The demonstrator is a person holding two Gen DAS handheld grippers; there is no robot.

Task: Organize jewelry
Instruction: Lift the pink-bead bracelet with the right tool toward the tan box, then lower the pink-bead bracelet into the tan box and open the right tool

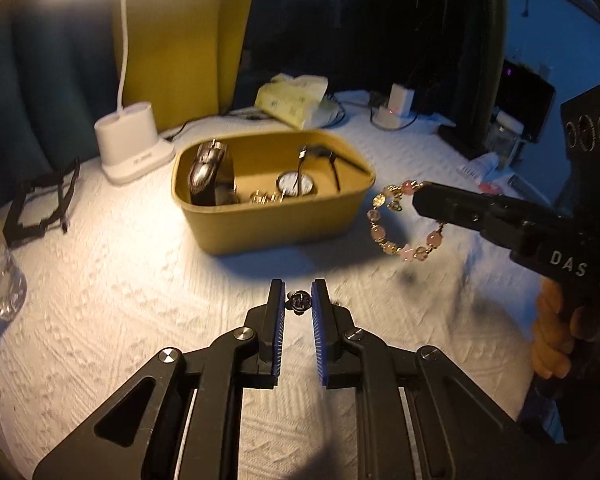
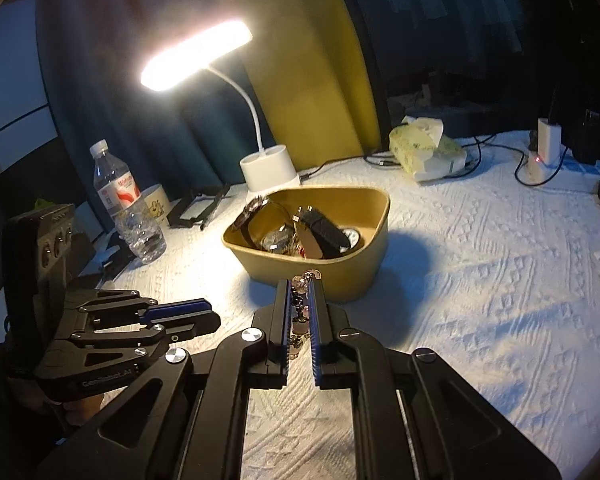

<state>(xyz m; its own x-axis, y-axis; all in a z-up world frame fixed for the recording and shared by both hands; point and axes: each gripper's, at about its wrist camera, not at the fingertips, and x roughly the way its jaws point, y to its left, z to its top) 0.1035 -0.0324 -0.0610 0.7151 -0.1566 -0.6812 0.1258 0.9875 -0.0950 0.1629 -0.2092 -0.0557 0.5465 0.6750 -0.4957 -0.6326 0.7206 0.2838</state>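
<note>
Far to the left of the left tongs (image 1: 299,300) a clear water bottle (image 2: 126,204) stands near the table's edge, with a black folding stand (image 1: 40,204) lying just beyond it. Further along, ahead and to the left of these tongs, sits the white base of a lit desk lamp (image 1: 134,142). The left tongs are nearly closed on a small dark pin back (image 1: 299,302), which sits pinched between the blue pads close to their tips, above the white textured cloth (image 1: 140,280) covering the table.

Straight ahead of the left tongs stands a tan oval tray (image 1: 276,224). It holds a dark watch standing on edge at its left end, a round white-faced watch (image 1: 296,184) near the middle, some small gold pieces and a thin dark strap. Beyond the tray lies a yellow tissue pack (image 1: 292,100).

To the right of the tray, the right tongs (image 2: 301,292) are closed tight on a bracelet of pink beads and gold links (image 1: 404,220). The bracelet hangs as a loop from the tips, clear of the cloth and just beside the tray's right end. The person's fingers (image 1: 552,332) wrap the handle at the right. A white charger (image 2: 548,142) with a red light stands far to the right.
</note>
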